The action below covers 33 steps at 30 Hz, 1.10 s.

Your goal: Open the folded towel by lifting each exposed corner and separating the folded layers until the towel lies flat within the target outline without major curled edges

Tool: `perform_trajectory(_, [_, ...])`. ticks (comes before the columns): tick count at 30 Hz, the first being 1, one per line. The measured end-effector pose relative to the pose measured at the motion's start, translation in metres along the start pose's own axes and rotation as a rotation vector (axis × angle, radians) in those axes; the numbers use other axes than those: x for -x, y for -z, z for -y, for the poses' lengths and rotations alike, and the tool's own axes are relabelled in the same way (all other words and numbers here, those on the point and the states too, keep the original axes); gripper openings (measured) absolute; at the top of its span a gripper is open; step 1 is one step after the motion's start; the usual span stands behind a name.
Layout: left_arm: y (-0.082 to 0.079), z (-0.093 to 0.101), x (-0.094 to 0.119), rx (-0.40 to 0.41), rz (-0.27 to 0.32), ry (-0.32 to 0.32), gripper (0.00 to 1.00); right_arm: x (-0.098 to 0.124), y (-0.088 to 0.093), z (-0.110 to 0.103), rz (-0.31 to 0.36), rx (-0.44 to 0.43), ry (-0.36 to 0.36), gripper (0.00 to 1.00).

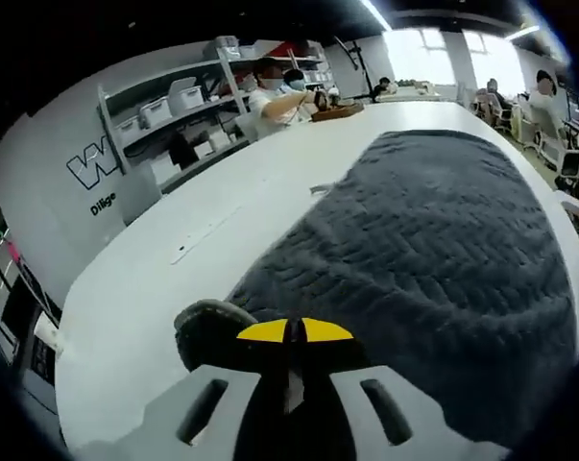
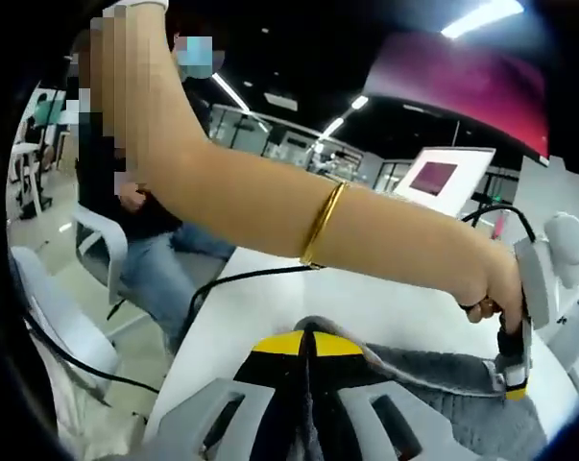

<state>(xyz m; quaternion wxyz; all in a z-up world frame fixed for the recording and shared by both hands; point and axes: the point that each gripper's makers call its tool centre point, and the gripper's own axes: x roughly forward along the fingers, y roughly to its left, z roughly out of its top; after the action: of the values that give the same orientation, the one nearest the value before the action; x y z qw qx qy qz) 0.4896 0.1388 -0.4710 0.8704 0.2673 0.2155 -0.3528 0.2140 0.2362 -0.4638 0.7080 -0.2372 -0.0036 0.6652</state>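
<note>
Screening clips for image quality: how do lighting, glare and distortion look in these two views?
Left gripper view: even light, the grey towel sharp, the windows at top blown out, fisheye bending the white table. Right gripper view: dim room with bright ceiling strips, the arm large and curved by the lens, towel edge slightly soft near the tongs.

The towel (image 1: pixel 433 279) runs off the left gripper view's right edge, its near corner hidden between closed jaws.
</note>
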Motion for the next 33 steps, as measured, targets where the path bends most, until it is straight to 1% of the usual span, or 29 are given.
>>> perform_trajectory(2, [0.004, -0.003, 0.005, -0.023, -0.028, -0.036, 0.02, 0.0, 0.0, 0.002, 0.0, -0.005, 0.006, 0.0])
perform_trajectory(5, [0.006, -0.01, 0.01, -0.046, -0.042, -0.065, 0.03, -0.002, 0.002, 0.003, -0.002, -0.01, 0.007, 0.0])
perform_trajectory(7, [0.005, -0.01, 0.014, -0.046, -0.039, -0.07, 0.03, -0.003, 0.004, 0.003, -0.008, -0.013, 0.006, 0.0])
perform_trajectory(8, [0.002, -0.008, 0.017, -0.043, -0.028, -0.067, 0.03, -0.003, 0.004, 0.003, -0.01, -0.015, 0.008, 0.0])
perform_trajectory(9, [-0.002, -0.005, 0.017, -0.042, -0.012, -0.055, 0.03, -0.003, 0.004, 0.004, -0.011, -0.016, 0.01, 0.0])
perform_trajectory(10, [-0.011, 0.007, 0.017, -0.034, 0.022, -0.008, 0.03, -0.003, 0.004, 0.004, -0.011, -0.015, 0.011, 0.0])
perform_trajectory(12, [-0.02, 0.026, 0.016, -0.013, 0.052, 0.067, 0.02, -0.004, 0.004, 0.004, -0.011, -0.016, 0.01, 0.0])
perform_trajectory(13, [-0.023, 0.034, 0.014, -0.013, 0.056, 0.095, 0.02, -0.005, 0.004, 0.004, -0.01, -0.016, 0.01, 0.0])
perform_trajectory(14, [-0.022, 0.039, 0.011, -0.036, 0.04, 0.098, 0.02, -0.005, 0.004, 0.004, -0.011, -0.016, 0.011, 0.0])
perform_trajectory(15, [-0.021, 0.04, 0.008, -0.057, 0.029, 0.091, 0.02, -0.005, 0.004, 0.004, -0.011, -0.016, 0.012, 0.0])
perform_trajectory(16, [-0.021, 0.037, 0.005, -0.08, 0.017, 0.061, 0.03, -0.005, 0.003, 0.005, -0.011, -0.016, 0.014, 0.0])
perform_trajectory(19, [-0.023, 0.033, 0.0, -0.067, 0.023, 0.035, 0.05, -0.004, 0.004, 0.006, -0.014, -0.016, 0.018, 0.0])
perform_trajectory(20, [-0.027, 0.024, -0.006, -0.039, 0.043, 0.024, 0.05, -0.004, 0.005, 0.006, -0.015, -0.017, 0.019, 0.0])
perform_trajectory(22, [-0.032, 0.018, -0.01, -0.019, 0.059, -0.002, 0.05, -0.003, 0.006, 0.006, -0.018, -0.016, 0.021, 0.0])
perform_trajectory(26, [-0.037, 0.014, -0.017, -0.044, 0.05, -0.035, 0.07, -0.002, 0.006, 0.007, -0.019, -0.019, 0.026, 0.0])
perform_trajectory(28, [-0.037, 0.014, -0.021, -0.066, 0.032, -0.056, 0.07, -0.002, 0.006, 0.008, -0.017, -0.02, 0.03, 0.0])
perform_trajectory(30, [-0.036, 0.016, -0.025, -0.108, 0.002, -0.076, 0.06, -0.002, 0.006, 0.009, -0.017, -0.021, 0.033, 0.0])
perform_trajectory(31, [-0.035, 0.018, -0.026, -0.135, -0.012, -0.084, 0.06, -0.002, 0.006, 0.009, -0.017, -0.022, 0.035, 0.0])
perform_trajectory(32, [-0.033, 0.018, -0.028, -0.178, -0.032, -0.101, 0.05, -0.002, 0.007, 0.01, -0.018, -0.022, 0.037, 0.0])
perform_trajectory(33, [-0.03, 0.014, -0.033, -0.206, -0.054, -0.108, 0.05, -0.001, 0.007, 0.01, -0.018, -0.023, 0.038, 0.0])
